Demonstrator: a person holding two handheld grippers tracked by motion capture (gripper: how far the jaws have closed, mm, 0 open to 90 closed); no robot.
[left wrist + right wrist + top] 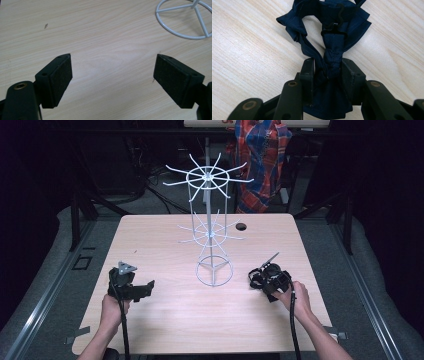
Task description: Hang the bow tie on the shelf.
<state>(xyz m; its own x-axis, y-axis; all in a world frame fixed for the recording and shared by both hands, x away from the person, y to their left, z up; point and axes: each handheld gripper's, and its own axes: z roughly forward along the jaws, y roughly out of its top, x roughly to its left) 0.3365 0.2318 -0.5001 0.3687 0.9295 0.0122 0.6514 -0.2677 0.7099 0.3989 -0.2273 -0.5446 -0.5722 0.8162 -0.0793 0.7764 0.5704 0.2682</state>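
My right gripper [327, 68] jaws pinch the navy bow tie [329, 37] at its knot on the counter [165, 320], presumably for hanging on the white wire rack [210, 227], while my left gripper [112, 75] waits spread.

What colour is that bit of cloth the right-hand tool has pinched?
Dark navy blue cloth, with a small black hook on it; clearest in the right gripper view.

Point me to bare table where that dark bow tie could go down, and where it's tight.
Free: the wood between the left tool and the rack's ring base, and the near strip of table between the forearms. Tight: around the white wire rack, and where the right tool grips the bow tie.
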